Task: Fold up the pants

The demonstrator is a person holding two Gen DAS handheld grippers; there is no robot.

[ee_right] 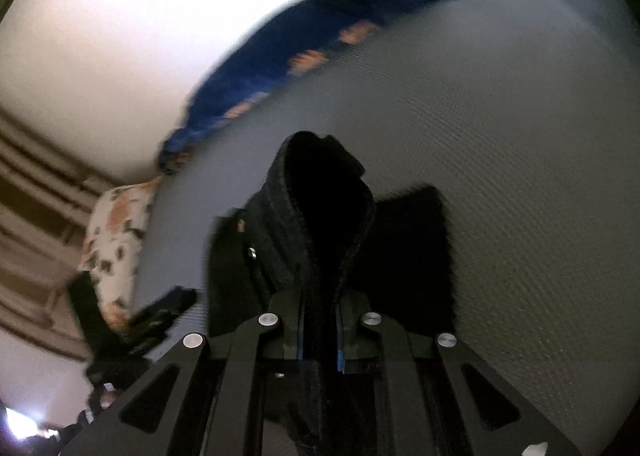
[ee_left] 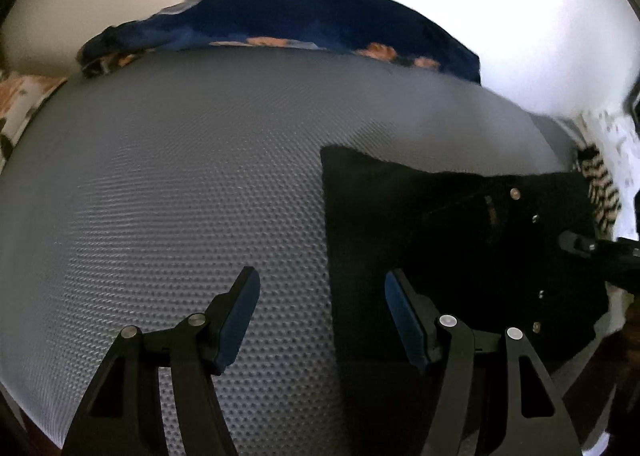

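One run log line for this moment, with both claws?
left claw: open, empty | right claw: shut on black pants | surface: grey mat

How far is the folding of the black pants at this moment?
Done: the black pants already lie compact on the grey mat. In hand: the right gripper pinches a raised fold of them. Left: the left gripper is open and empty; that fold is not laid down.

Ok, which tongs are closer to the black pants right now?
Right. The right tongs are shut on a raised fold of the black pants. The left tongs stand open over the pants' edge on the grey mat, gripping nothing.
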